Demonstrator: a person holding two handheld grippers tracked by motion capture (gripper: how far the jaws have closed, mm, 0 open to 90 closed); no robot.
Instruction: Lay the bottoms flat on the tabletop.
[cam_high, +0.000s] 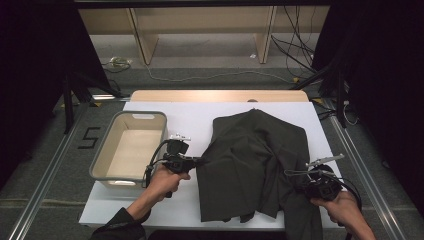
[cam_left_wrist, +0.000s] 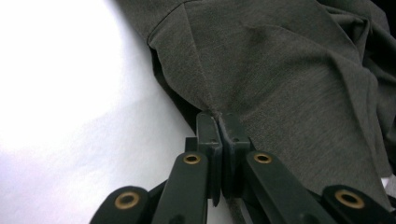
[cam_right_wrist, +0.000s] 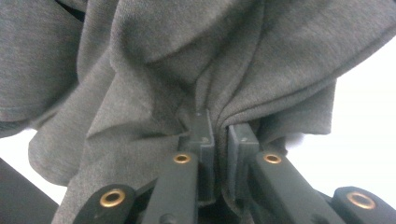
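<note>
Left gripper (cam_high: 199, 161), centre-left of the high view: jaws pressed together on the left edge of the dark grey garment (cam_high: 255, 160). In the left gripper view the same gripper (cam_left_wrist: 219, 122) pinches a small tuck of cloth at the garment's (cam_left_wrist: 280, 79) border, with bare white table surface (cam_left_wrist: 70, 93) to the left of the frame.

Right gripper (cam_high: 300, 182), lower right of the high view: jaws closed on a bunched fold at the garment's right side. In the right gripper view the gripper (cam_right_wrist: 218, 126) shows gathered cloth drawn between the two pads, the garment (cam_right_wrist: 163, 56) rising in folds across the upper frame.

The garment lies crumpled at centre to right of the white table (cam_high: 190, 112); its lower hem reaches the near table edge at the bottom of the frame, and its lower right part hangs past that edge.

One grey basket (cam_high: 100, 165) with a pale inside stands at left, just beside the left gripper and apart from the garment. Bare table runs between basket and garment, along the far edge, and at lower left.

Count: two grippers, one garment, one basket, one table.
</note>
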